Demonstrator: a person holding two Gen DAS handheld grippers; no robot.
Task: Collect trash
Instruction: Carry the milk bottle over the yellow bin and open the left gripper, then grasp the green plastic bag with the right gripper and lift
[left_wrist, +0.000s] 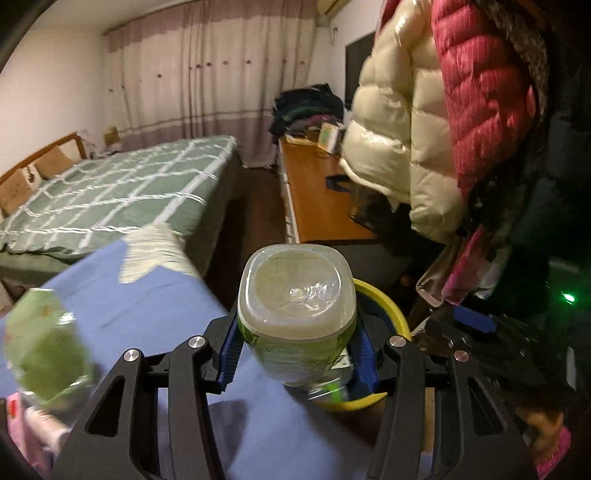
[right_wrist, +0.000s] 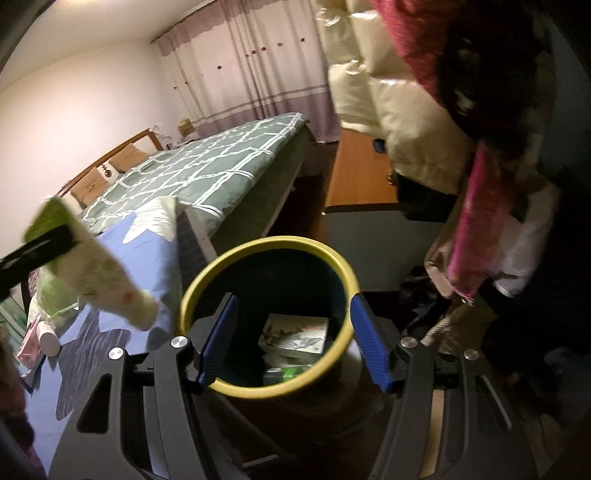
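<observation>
While the left gripper (left_wrist: 295, 360) clamped the bottle (left_wrist: 295, 295) mid-body, it hung beside the bin (right_wrist: 207, 275).
Empty-looking, light, slick thin plastic, likely to crush; right gripper (right_wrist: 291, 338) stood apart, empty, over the bin.

Green-checked bed (left_wrist: 122, 184), curtains (left_wrist: 207, 74), hung puffer jackets (left_wrist: 399, 122).

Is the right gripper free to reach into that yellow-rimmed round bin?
Probably yes: the right gripper is open and empty, right above the yellow-rimmed round bin, whose mouth is uncovered. Only some litter lies at the bottom.
</observation>
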